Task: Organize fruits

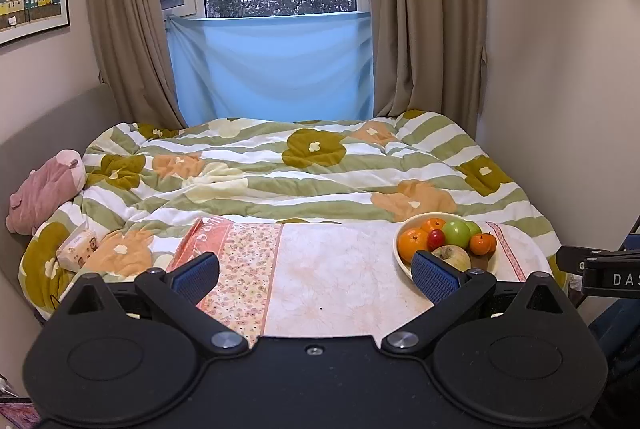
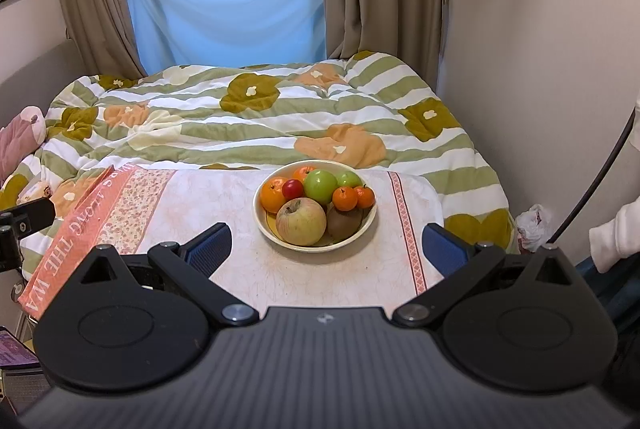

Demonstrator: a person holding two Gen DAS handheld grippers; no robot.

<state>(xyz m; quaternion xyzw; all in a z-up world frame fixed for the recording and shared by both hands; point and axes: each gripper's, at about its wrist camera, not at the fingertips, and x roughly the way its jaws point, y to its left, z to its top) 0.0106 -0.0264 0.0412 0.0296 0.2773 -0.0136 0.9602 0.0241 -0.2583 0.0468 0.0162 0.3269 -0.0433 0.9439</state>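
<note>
A cream bowl of fruit stands on a small table covered by a pink floral cloth. It holds a yellow-red apple, a kiwi, green apples, oranges, small mandarins and a small red fruit. My right gripper is open and empty, just in front of the bowl. My left gripper is open and empty over the cloth, with the bowl beside its right finger.
Behind the table is a bed with a green, white and orange flowered quilt. A pink plush toy and a tissue pack lie at its left. Walls close in on both sides; curtains and a window are at the back.
</note>
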